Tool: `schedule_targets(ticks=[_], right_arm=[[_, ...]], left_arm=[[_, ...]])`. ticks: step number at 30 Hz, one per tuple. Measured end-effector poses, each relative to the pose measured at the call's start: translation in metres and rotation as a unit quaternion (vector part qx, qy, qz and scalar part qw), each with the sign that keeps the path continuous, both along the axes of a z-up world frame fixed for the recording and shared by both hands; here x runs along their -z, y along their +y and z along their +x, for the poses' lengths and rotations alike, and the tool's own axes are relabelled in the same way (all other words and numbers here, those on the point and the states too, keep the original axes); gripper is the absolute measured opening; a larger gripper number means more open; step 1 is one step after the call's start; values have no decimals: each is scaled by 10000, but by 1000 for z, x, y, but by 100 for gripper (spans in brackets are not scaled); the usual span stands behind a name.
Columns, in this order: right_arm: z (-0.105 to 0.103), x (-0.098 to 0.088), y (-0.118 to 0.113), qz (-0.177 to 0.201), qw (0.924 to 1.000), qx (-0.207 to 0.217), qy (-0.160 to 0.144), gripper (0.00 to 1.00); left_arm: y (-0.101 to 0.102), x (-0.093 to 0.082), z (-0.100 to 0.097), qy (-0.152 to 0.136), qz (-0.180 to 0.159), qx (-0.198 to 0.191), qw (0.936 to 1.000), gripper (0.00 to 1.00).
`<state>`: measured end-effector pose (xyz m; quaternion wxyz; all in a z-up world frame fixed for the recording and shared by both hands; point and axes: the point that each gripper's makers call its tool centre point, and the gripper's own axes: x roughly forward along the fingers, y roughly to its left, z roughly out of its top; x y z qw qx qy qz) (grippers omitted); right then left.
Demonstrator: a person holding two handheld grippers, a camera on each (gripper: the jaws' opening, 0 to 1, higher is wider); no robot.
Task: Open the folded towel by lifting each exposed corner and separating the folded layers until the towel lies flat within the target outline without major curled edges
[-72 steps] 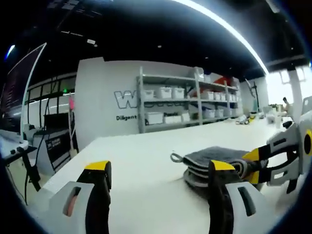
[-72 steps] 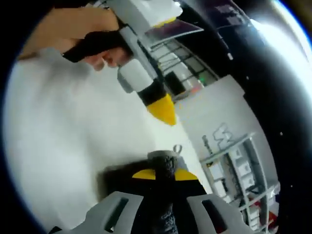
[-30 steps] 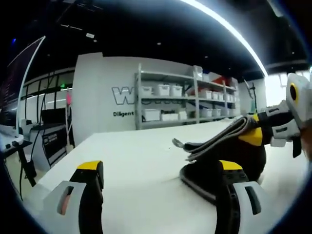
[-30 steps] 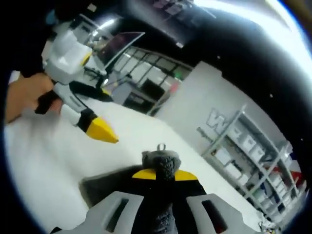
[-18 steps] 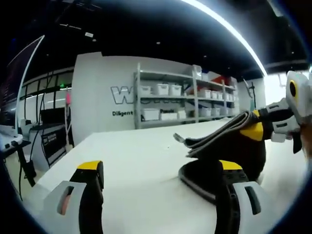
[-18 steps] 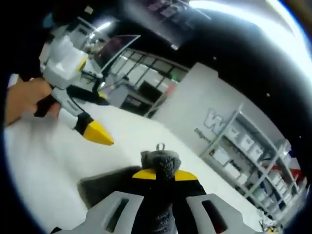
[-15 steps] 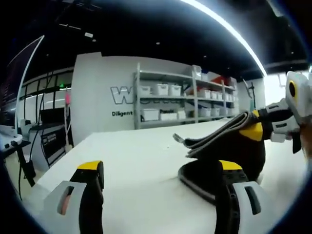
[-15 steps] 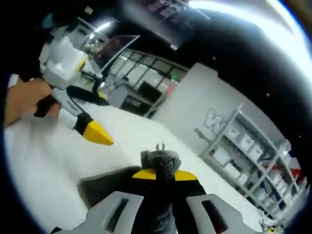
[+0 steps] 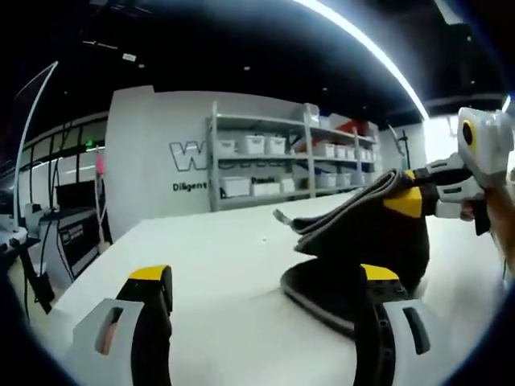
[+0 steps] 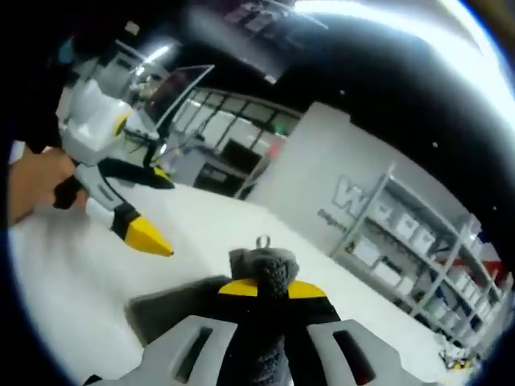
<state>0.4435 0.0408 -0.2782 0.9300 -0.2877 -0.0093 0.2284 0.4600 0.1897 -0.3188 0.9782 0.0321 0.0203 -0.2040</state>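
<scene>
A dark grey folded towel (image 9: 346, 241) lies on the white table (image 9: 225, 281), its upper layers lifted off the lower ones. My right gripper (image 9: 406, 193) comes in from the right and is shut on those raised layers. In the right gripper view the grey towel edge (image 10: 261, 269), with a small hanging loop on top, sticks up between the yellow-tipped jaws of my right gripper (image 10: 261, 288). My left gripper (image 9: 261, 281) stands open low over the table, left of the towel, its right jaw close to the lower layers. In the right gripper view my left gripper (image 10: 133, 229) shows held in a hand.
A grey shelving rack (image 9: 273, 165) with white bins stands against a wall with lettering behind the table. More racks (image 10: 410, 257) show in the right gripper view. Equipment and a dark screen stand at far left (image 9: 48, 233). A person's hand (image 10: 32, 189) holds the left gripper.
The right gripper has lifted the towel's upper layers from lying flat to well above the table. In the last half second both views shifted slightly; the grip is unchanged.
</scene>
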Motion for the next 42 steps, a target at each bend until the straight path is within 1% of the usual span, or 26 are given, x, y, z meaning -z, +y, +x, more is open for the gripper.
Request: schedule_targets(ticks=[2,9,13,19,24,32,33,35,36,42], right_arm=[[0,-2,-3,166,9998,12,63,3],[1,-2,-11,258,9996,74,17,3],[3,-6,-21,420,9990,135,7,3],[4,-8,-37,816,9964,235,70,3],[4,-7,-45,913,9953,316,-5,3],[7,-10,-66,1303,9906,422,61,3],[7,-9,-68,1332,9901,435,74,3],[7,-8,-72,1353,9896,478,64,3],[7,-7,-74,1369,9893,504,62,3],[6,-6,-83,1503,9868,595,40,3]], left_arm=[[-1,0,0,-1,15,8,10000,93],[-5,3,0,31,59,82,9999,93],[-8,4,-1,30,102,134,9999,93],[-10,5,-1,42,129,159,9998,93],[-10,6,-1,57,171,165,9997,93],[-12,7,-1,47,193,203,9996,93],[-13,7,-1,43,197,204,9996,94],[-11,6,0,5,229,151,9996,98],[-11,5,0,-29,260,151,9995,99],[-14,6,-1,-38,288,203,9994,99]])
